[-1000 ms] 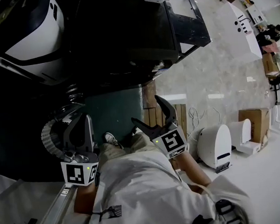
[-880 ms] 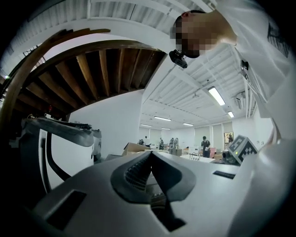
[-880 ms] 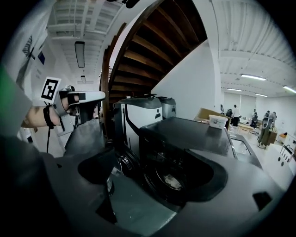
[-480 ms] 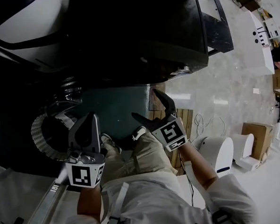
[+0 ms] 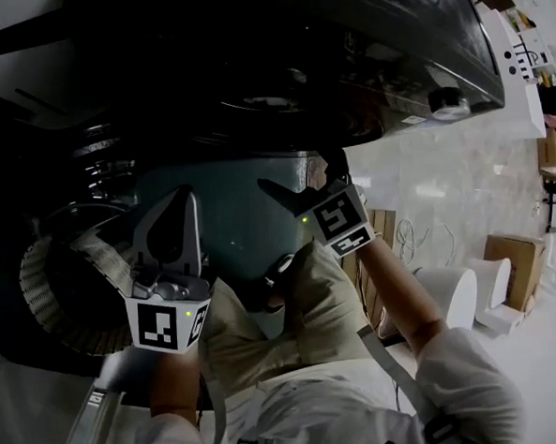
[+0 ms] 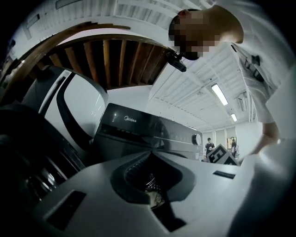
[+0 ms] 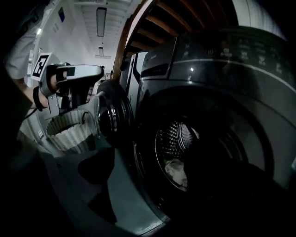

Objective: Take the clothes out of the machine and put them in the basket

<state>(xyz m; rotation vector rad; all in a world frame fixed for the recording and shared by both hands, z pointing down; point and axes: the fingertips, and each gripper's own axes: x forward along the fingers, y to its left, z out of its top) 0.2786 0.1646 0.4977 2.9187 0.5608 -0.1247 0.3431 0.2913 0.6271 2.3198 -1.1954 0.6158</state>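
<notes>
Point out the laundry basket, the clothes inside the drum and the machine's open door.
laundry basket (image 7: pixel 66 139): right gripper view, on its woven white wall.
clothes (image 7: pixel 176 172): right gripper view, on the pale crumpled fabric.
open door (image 7: pixel 111 122): right gripper view, on its round dark glass.

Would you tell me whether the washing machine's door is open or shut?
Open: the door is swung aside, and the drum shows clothes inside.
</notes>
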